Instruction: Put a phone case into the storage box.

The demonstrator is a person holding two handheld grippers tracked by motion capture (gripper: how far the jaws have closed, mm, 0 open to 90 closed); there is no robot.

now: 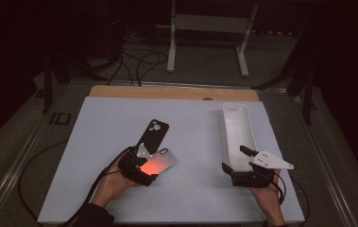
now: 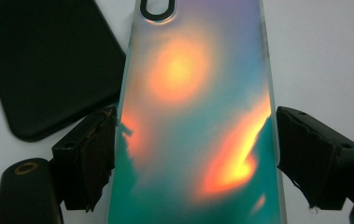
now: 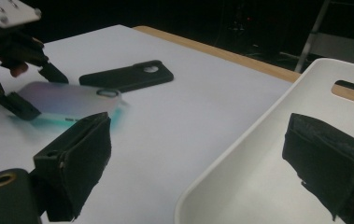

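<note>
Our left gripper (image 2: 195, 154) brackets the iridescent phone case (image 2: 198, 116), fingers wide beside its edges; our right gripper (image 3: 202, 163) gapes empty over the white tray (image 3: 268, 140).

White board (image 1: 96, 198) as landmark. Iridescent phone case (image 1: 160, 161) lies on board, left of centre, near front edge. Black phone case (image 1: 153, 134) just behind it, ends touching or overlapping. Long tray (image 1: 227, 124) on board's right side, running front to back, well apart from both cases.
</note>
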